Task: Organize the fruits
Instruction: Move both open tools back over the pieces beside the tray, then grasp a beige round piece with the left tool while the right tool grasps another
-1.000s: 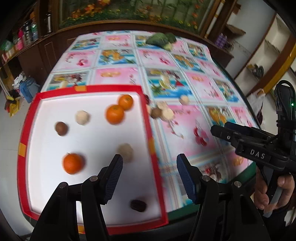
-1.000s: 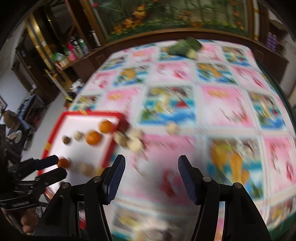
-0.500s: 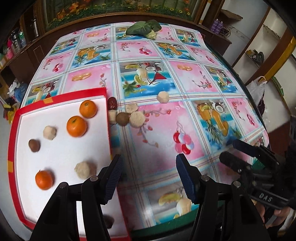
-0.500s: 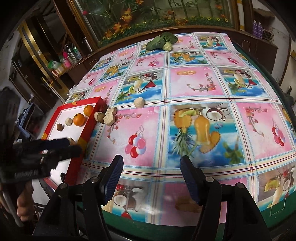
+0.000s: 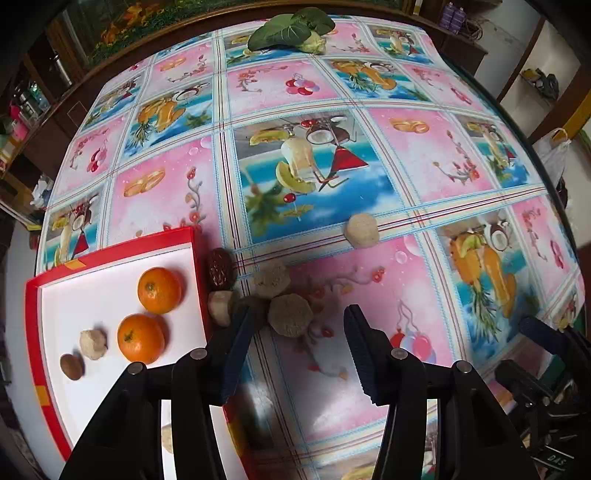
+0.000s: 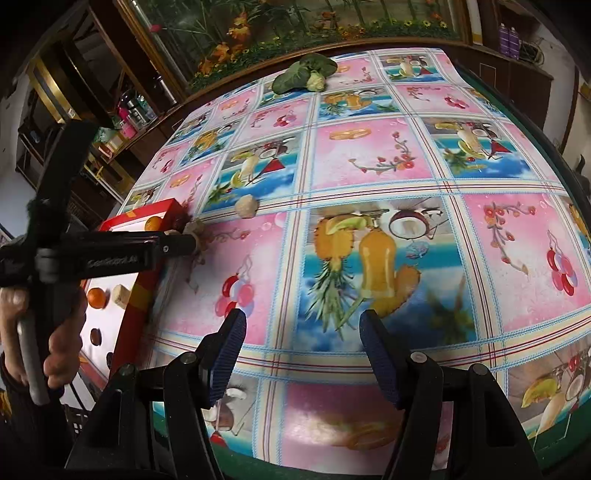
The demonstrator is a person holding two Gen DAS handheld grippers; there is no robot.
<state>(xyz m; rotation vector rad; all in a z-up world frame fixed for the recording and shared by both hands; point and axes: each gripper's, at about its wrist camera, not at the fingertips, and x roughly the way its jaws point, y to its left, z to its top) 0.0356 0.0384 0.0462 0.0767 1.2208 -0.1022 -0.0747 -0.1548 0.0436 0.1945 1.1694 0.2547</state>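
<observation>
Fruit cluster: a dark red date (image 5: 220, 272) and four pale, rough-skinned lumps (image 5: 290, 315) sat bunched on the tablecloth (image 5: 424, 155), just outside the tray's right rim.
Loose one: another pale lump (image 5: 361, 230) lay apart, further out on the cloth.
Tray: the red-edged white tray (image 5: 110, 254) held two oranges (image 5: 159, 290), a pale lump and a small brown fruit (image 5: 71, 366).
Left gripper (image 5: 297, 350): jaws spread wide, empty, its left finger in front of the cluster.
Right gripper (image 6: 301, 358): jaws apart, holding nothing, over the near cloth.
Far edge: leafy greens (image 5: 291, 29) lay there.
</observation>
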